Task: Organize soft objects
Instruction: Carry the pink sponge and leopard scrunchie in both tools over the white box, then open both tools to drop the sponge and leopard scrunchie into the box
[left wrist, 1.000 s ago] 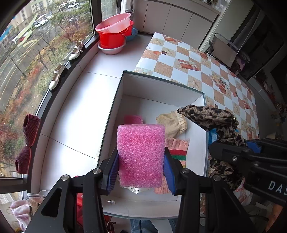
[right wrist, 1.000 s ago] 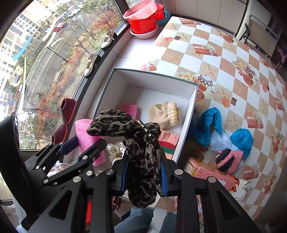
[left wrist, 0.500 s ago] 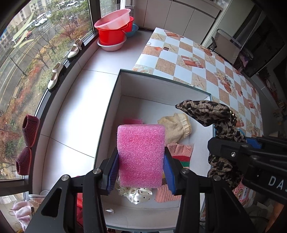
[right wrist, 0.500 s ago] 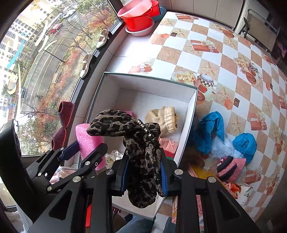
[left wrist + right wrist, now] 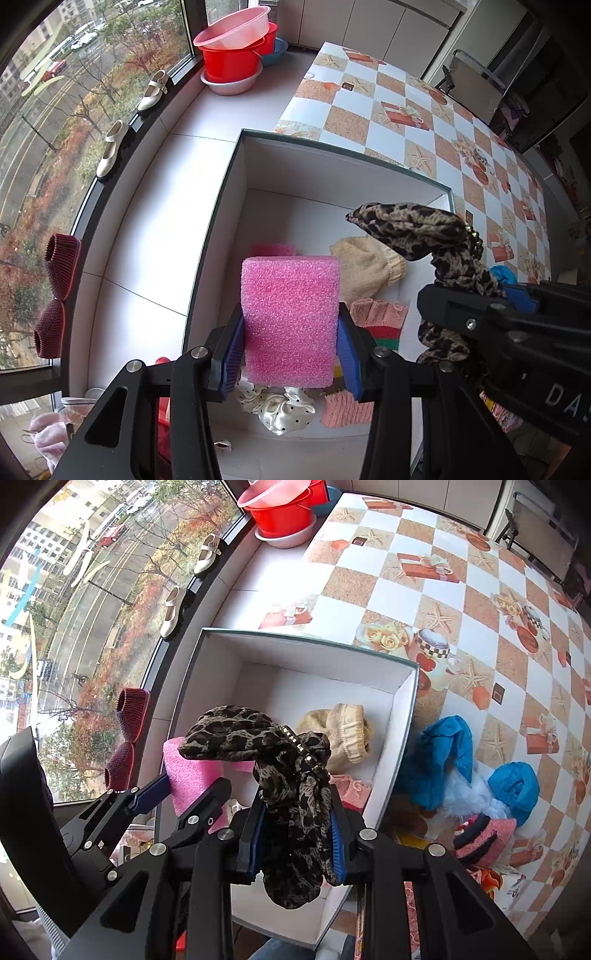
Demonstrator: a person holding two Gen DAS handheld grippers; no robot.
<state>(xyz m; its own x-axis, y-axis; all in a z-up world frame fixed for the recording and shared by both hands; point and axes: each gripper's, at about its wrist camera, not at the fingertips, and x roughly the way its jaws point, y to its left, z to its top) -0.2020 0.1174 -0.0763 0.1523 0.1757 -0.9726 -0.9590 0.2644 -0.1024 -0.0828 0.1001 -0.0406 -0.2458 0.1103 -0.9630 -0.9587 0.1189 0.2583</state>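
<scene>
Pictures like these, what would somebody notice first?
Probably the bright pink foam block, squeezed in the left gripper above the white box. Next, the leopard-print fabric pinched in the right gripper beside it. Soft knitted things already lie inside the box.

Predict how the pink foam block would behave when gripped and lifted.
The foam block probably holds its shape: it stands upright above the left gripper, edges straight. Its open-pored surface suggests lightness. The texture likely resists slipping.
</scene>
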